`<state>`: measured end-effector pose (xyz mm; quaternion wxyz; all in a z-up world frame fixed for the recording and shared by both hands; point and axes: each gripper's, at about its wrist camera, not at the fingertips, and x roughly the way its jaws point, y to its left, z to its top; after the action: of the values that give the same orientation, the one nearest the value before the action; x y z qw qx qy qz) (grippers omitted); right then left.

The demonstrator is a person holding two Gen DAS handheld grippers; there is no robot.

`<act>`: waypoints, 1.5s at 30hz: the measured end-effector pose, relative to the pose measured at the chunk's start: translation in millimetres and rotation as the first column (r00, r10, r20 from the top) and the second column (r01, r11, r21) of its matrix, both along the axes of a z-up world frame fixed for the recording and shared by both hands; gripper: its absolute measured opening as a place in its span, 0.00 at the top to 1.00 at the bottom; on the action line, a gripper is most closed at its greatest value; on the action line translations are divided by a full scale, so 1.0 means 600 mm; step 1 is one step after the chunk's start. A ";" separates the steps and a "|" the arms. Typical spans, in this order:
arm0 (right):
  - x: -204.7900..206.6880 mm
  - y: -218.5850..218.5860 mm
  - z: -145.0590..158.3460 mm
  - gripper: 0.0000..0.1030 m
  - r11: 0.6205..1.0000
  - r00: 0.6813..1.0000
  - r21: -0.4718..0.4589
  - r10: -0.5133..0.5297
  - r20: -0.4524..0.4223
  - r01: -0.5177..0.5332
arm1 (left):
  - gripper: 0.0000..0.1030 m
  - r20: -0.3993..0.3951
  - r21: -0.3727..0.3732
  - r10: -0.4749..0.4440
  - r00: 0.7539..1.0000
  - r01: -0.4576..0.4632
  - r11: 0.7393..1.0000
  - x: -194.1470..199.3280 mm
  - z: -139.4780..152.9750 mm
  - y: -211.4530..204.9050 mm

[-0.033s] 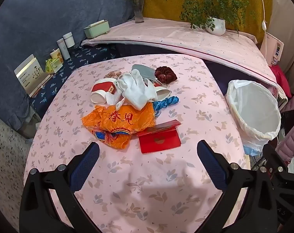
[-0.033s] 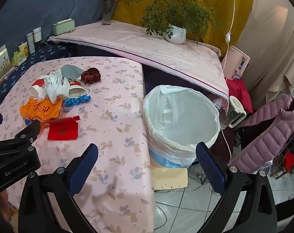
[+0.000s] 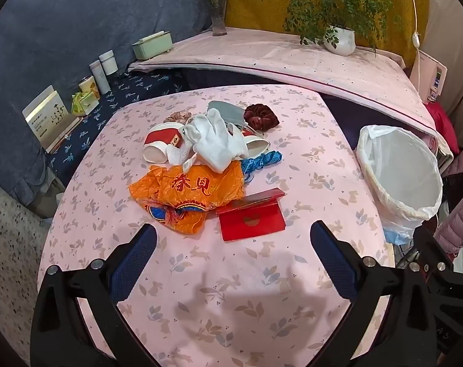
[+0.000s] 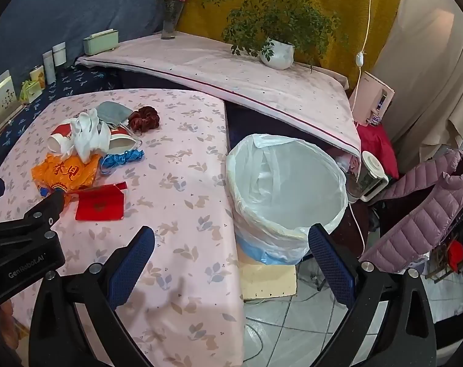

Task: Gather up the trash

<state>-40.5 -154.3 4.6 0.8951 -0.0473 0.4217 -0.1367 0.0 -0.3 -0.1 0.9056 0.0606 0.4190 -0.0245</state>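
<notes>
A heap of trash lies mid-table: an orange wrapper, a red envelope, white gloves, two paper cups, a blue ribbon, a grey mask and a dark red scrunchie. A white-lined bin stands off the table's right edge. My left gripper is open and empty, just short of the envelope. My right gripper is open and empty, above the table edge in front of the bin.
The table has a pink floral cloth. Behind it a raised pink-covered ledge holds a potted plant, a flower vase and a green box. Jars and a card stand at left. A purple jacket hangs right of the bin.
</notes>
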 end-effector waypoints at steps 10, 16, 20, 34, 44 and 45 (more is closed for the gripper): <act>-0.002 0.004 0.004 0.06 1.000 1.000 -0.012 -0.024 0.014 0.024 | 0.07 -0.007 -0.005 -0.002 1.000 0.002 1.000 0.000 0.001 0.002; -0.002 0.008 0.003 0.06 1.000 1.000 -0.003 0.000 0.007 0.000 | 0.07 -0.007 -0.002 -0.003 1.000 0.003 1.000 -0.003 0.000 0.001; -0.003 0.007 0.003 0.06 1.000 1.000 -0.006 -0.002 0.010 0.002 | 0.07 -0.007 -0.002 -0.003 1.000 0.003 1.000 -0.003 0.000 0.001; -0.001 0.006 0.002 0.07 1.000 1.000 -0.008 -0.002 0.006 0.002 | 0.07 -0.008 -0.003 -0.005 1.000 0.005 1.000 -0.002 0.000 0.002; 0.000 0.007 0.003 0.06 1.000 1.000 -0.009 -0.001 0.006 0.001 | 0.07 -0.008 -0.002 -0.006 1.000 0.006 1.000 -0.005 -0.003 -0.001; 0.000 0.007 0.003 0.06 1.000 1.000 -0.009 -0.001 0.006 0.001 | 0.07 -0.009 -0.002 -0.005 1.000 0.005 1.000 -0.005 -0.003 -0.001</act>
<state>-40.4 -150.1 6.2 0.8960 -0.0508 0.4186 -0.1393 -2.7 -0.7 -2.0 0.9037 0.0608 0.4230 -0.0276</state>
